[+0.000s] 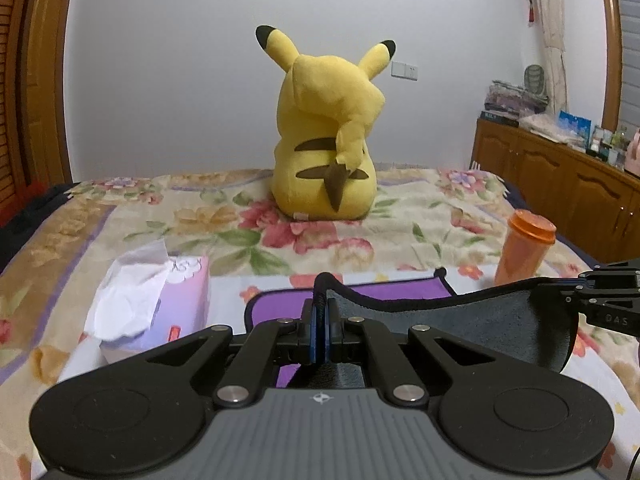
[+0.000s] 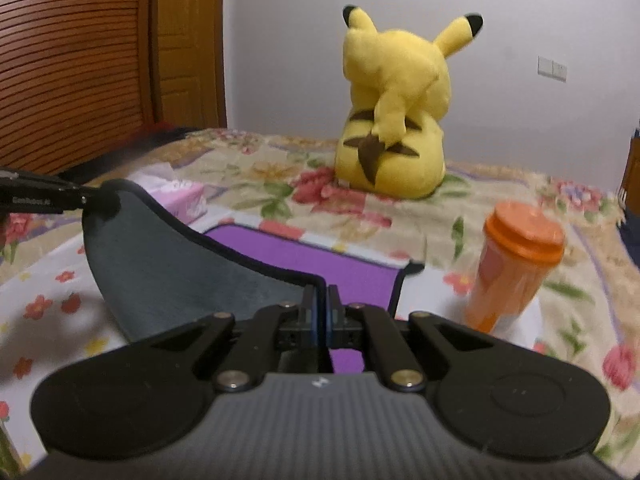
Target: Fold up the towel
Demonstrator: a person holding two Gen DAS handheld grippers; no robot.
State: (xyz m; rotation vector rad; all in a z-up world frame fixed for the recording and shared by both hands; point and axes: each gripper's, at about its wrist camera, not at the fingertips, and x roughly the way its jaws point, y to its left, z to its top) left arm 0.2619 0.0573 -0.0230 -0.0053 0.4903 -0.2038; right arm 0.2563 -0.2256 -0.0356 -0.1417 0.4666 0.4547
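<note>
The towel (image 1: 460, 320) is purple on one face and grey on the other, with a black hem, and lies on the flowered bed. Its near edge is lifted so the grey underside (image 2: 168, 272) hangs between my grippers above the flat purple part (image 2: 320, 260). My left gripper (image 1: 320, 308) is shut on the towel's near left corner. My right gripper (image 2: 323, 300) is shut on the near right corner. The right gripper also shows at the right edge of the left wrist view (image 1: 576, 292), and the left gripper at the left edge of the right wrist view (image 2: 86, 199).
A yellow plush toy (image 1: 324, 132) sits at the far middle of the bed. A purple tissue box (image 1: 160, 304) lies left of the towel. An orange lidded cup (image 2: 516, 272) stands just right of it. A wooden cabinet (image 1: 560, 184) lines the right wall.
</note>
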